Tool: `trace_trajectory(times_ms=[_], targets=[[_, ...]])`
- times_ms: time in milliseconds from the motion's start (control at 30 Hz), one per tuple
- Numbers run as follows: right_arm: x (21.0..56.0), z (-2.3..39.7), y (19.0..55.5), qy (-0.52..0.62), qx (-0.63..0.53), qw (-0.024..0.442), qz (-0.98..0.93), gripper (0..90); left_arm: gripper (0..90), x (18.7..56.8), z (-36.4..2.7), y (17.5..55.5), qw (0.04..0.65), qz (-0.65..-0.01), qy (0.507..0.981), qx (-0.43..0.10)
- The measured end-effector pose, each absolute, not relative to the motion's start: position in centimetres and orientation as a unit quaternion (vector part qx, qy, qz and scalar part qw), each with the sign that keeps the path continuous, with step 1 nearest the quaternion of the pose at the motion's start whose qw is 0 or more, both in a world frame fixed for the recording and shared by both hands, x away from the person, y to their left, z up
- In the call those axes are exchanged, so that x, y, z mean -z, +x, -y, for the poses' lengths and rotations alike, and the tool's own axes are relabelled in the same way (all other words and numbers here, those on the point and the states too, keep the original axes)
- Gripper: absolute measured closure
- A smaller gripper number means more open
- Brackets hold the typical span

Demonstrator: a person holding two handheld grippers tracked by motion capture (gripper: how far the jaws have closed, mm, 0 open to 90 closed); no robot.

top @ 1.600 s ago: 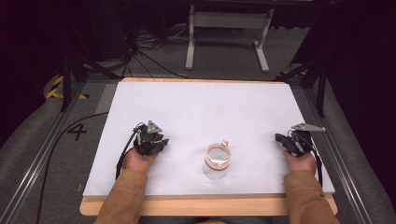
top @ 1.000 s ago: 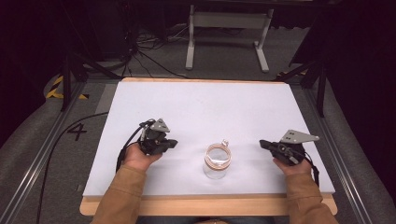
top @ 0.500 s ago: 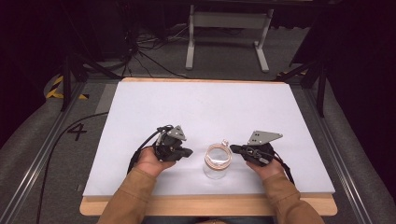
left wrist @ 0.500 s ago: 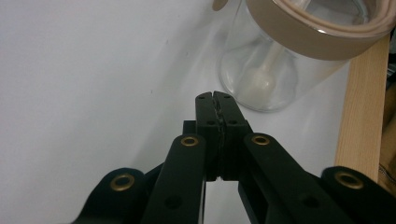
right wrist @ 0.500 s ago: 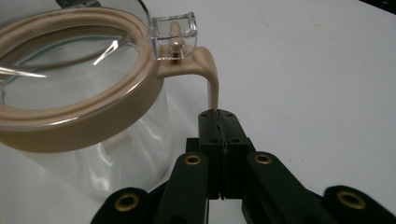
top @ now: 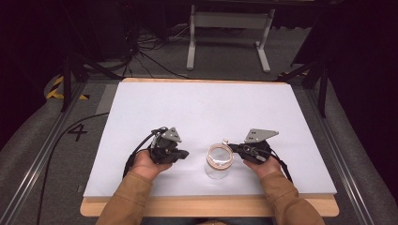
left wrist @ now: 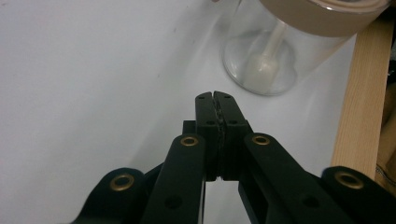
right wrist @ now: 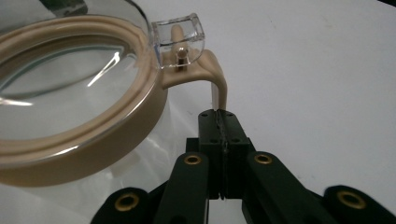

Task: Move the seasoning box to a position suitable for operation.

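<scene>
A clear glass jar [top: 219,161] with a beige lid ring stands near the front middle of the white tabletop [top: 211,105]. My left gripper [top: 186,153] lies just left of it, jaws pressed together and pointing at the jar. In the left gripper view the shut gripper [left wrist: 215,95] stops short of the jar's base [left wrist: 261,60]. My right gripper [top: 231,148] comes in from the jar's right. In the right gripper view that shut gripper [right wrist: 218,113] sits right at the beige strap [right wrist: 218,84] hanging from the lid [right wrist: 70,140]; contact is unclear.
The table's wooden front edge [top: 211,206] runs below both forearms. A metal stand [top: 228,21] and cables [top: 141,51] lie on the floor beyond the far edge. Rails flank the table, with a "4" mark [top: 77,132] at the left.
Both hands have come inward from the table's sides to the jar, the right one travelling farther. Both grippers stayed shut throughout.
</scene>
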State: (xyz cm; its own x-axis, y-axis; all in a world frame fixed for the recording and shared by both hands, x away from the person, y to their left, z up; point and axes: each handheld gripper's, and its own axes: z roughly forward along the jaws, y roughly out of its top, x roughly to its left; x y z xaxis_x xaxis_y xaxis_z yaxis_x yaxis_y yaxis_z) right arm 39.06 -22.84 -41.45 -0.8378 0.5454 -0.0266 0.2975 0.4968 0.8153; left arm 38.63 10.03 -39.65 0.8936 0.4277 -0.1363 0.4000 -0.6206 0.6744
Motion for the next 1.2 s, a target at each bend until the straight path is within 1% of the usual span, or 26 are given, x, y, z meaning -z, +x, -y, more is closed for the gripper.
trace_trajectory(times_ms=[300, 533, 600, 633, 667, 767, 900, 1000, 1200], targets=[[41.7, 22.7, 41.7, 0.255, -0.468, 0.117, -0.838, 89.9, 89.1, 40.1, -11.5, 38.0, 0.368, -0.250, 0.896, -0.018], [41.9, 22.2, 42.3, 0.247, -0.469, 0.123, -0.839, 89.9, 89.0, 40.4, -11.4, 38.1, 0.363, -0.256, 0.896, -0.018], [41.6, 22.4, 42.0, 0.251, -0.464, 0.138, -0.838, 89.9, 88.9, 40.4, -10.9, 38.2, 0.363, -0.255, 0.896, -0.028], [41.6, 22.4, 42.0, 0.251, -0.464, 0.138, -0.838, 89.9, 88.9, 40.4, -10.9, 38.2, 0.363, -0.255, 0.896, -0.028], [41.1, 23.0, 41.7, 0.258, -0.467, 0.150, -0.832, 89.9, 88.9, 40.4, -10.9, 38.2, 0.363, -0.255, 0.896, -0.028], [40.7, 23.9, 41.2, 0.264, -0.463, 0.158, -0.831, 89.9, 89.1, 40.4, -10.1, 38.3, 0.366, -0.253, 0.895, -0.029], [40.3, 25.8, 39.7, 0.274, -0.455, 0.165, -0.831, 89.9, 89.4, 40.7, -8.0, 38.5, 0.360, -0.236, 0.902, -0.018], [40.4, 27.0, 38.6, 0.281, -0.449, 0.154, -0.834, 89.7, 89.3, 40.9, -6.4, 38.5, 0.360, -0.221, 0.906, -0.010], [40.6, 27.5, 37.7, 0.279, -0.440, 0.152, -0.840, 89.8, 89.3, 41.4, -4.3, 38.6, 0.351, -0.194, 0.916, -0.004]])
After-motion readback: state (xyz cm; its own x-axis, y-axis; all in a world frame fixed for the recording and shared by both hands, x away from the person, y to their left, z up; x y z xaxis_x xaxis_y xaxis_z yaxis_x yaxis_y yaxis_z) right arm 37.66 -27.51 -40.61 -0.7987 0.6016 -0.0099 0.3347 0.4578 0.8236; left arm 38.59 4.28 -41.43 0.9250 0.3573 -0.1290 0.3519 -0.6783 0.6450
